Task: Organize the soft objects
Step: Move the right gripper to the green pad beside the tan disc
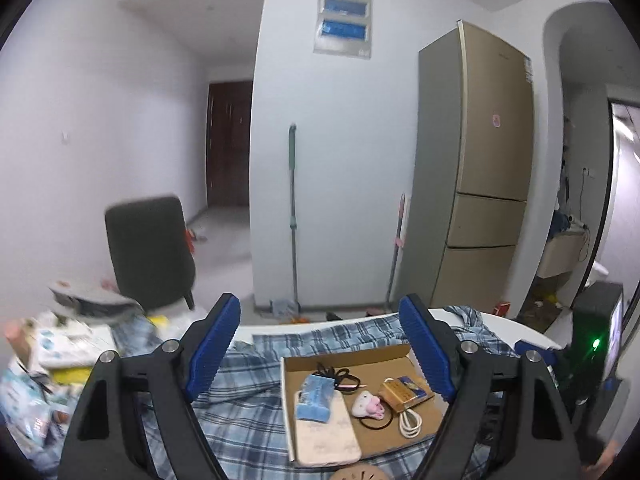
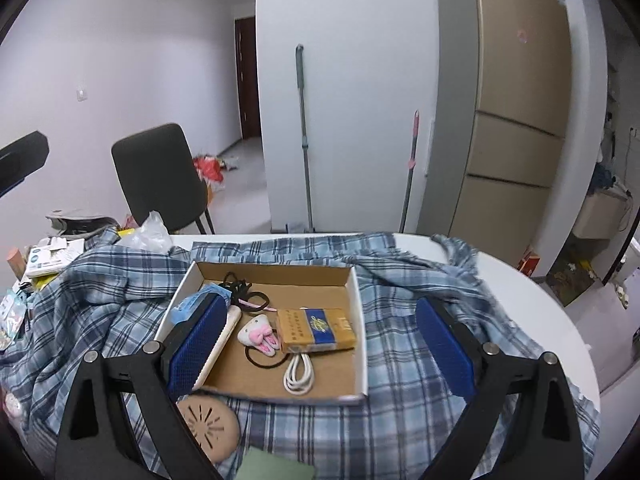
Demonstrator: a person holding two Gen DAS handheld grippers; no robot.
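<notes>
Both my tongs gape empty: the right gripper (image 2: 320, 348) straddles the cardboard tray (image 2: 360, 320), its plush bunny (image 2: 259, 334) between the fingers, and the left gripper (image 1: 320, 348) waits above the plaid shirt (image 1: 248, 396), free to steady it.

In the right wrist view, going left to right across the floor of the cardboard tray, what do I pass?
Phone in its pale case → pink-and-white plush hair tie → coiled white cable → gold-and-blue carton → the tray's right wall.
</notes>
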